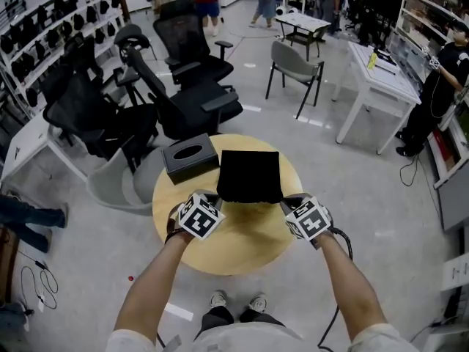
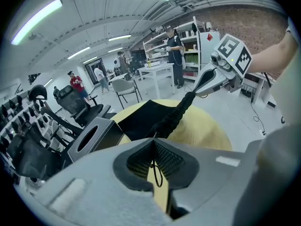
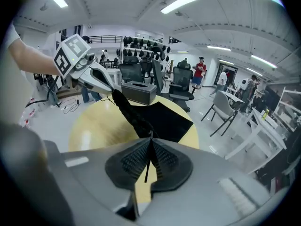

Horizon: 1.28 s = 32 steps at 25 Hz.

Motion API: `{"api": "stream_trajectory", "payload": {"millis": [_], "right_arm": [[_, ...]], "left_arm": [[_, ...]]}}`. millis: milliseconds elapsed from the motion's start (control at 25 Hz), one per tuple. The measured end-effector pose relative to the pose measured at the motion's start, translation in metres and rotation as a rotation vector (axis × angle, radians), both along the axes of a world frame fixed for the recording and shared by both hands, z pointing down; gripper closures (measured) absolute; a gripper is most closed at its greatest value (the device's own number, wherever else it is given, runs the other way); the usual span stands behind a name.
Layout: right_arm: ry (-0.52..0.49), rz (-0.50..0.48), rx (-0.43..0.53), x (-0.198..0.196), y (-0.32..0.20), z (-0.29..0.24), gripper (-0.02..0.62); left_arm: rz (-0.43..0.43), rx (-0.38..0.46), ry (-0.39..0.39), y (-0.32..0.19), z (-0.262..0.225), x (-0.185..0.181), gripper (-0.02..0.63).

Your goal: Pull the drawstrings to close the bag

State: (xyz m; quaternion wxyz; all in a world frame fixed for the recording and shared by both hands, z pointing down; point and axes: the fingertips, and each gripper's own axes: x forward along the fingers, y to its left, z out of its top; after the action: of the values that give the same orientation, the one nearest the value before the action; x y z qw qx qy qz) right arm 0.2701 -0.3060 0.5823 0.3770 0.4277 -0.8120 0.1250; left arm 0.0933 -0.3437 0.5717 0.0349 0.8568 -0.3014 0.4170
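A black drawstring bag is held over the round yellow table, its mouth toward me and gathered into a tight ruffled band. My left gripper holds the mouth's left end, shut on a thin black drawstring that loops out between its pads. At the right end my right gripper is shut on the other drawstring. In the left gripper view the band runs up to the right gripper. From the right gripper view the same band leads to the left gripper. The bag's body hangs down to the table.
A black tissue box stands on the table at the bag's far left. Black office chairs and a grey chair crowd the floor beyond the table. White tables stand at the right, with people in the background.
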Motion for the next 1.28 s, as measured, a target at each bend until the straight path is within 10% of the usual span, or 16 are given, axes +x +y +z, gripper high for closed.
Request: {"api": "stream_trajectory", "payload": {"millis": [1280], "right_arm": [[-0.028, 0.213, 0.338, 0.027, 0.000, -0.149, 0.586]], "left_arm": [[0.007, 0.286, 0.204, -0.022, -0.149, 0.029, 0.600]]}}
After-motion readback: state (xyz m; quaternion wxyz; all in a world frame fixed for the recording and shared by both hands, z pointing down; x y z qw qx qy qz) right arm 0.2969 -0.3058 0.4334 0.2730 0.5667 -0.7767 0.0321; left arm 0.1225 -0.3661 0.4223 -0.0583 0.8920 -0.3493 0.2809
